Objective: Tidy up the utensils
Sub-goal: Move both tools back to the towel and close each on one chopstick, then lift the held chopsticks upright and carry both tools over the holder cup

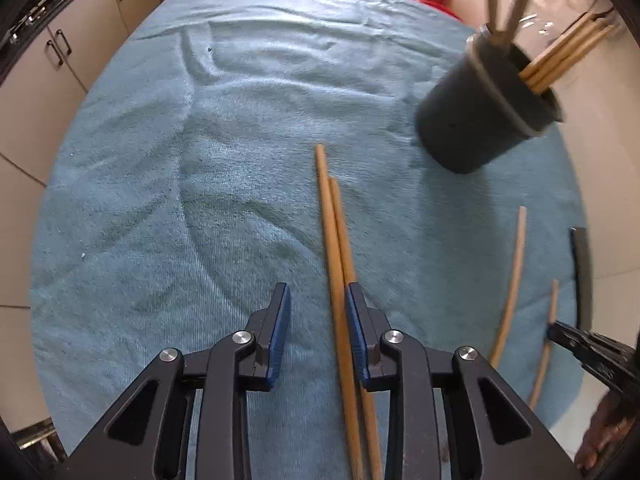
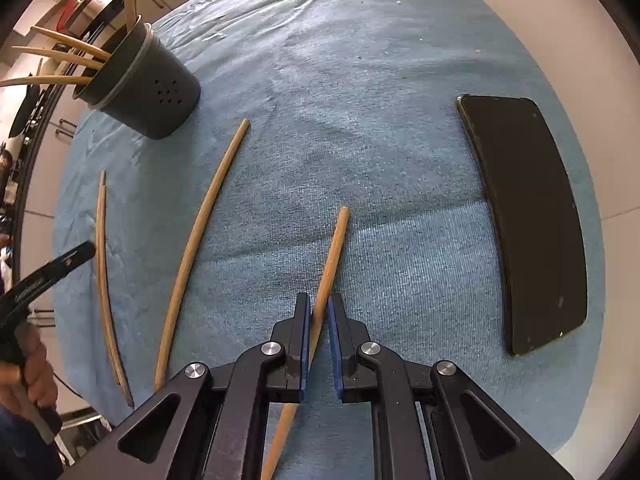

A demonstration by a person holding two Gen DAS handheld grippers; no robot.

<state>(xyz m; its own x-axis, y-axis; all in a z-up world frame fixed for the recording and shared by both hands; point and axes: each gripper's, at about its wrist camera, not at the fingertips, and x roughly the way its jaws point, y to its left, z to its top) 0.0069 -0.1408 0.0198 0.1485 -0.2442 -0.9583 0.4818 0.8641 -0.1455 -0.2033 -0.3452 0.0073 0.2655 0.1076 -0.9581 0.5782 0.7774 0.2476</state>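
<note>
Two wooden chopsticks (image 1: 335, 256) lie side by side on the blue towel (image 1: 200, 200). My left gripper (image 1: 317, 300) hangs over them, open, with its right pad close to them and its left pad well apart. My right gripper (image 2: 318, 312) is shut on a single chopstick (image 2: 334, 248), which slants out past its pads. One more loose chopstick (image 2: 200, 232) lies between the two grippers. A dark perforated holder (image 2: 148, 92) with several chopsticks in it stands at the towel's far side, also in the left wrist view as the holder (image 1: 480, 120).
A black phone (image 2: 532, 220) lies flat on the towel's right side. The towel covers a round table; pale floor and cabinets (image 1: 60, 48) surround it. A hand (image 2: 32, 364) holds the left gripper's handle at the right wrist view's left edge.
</note>
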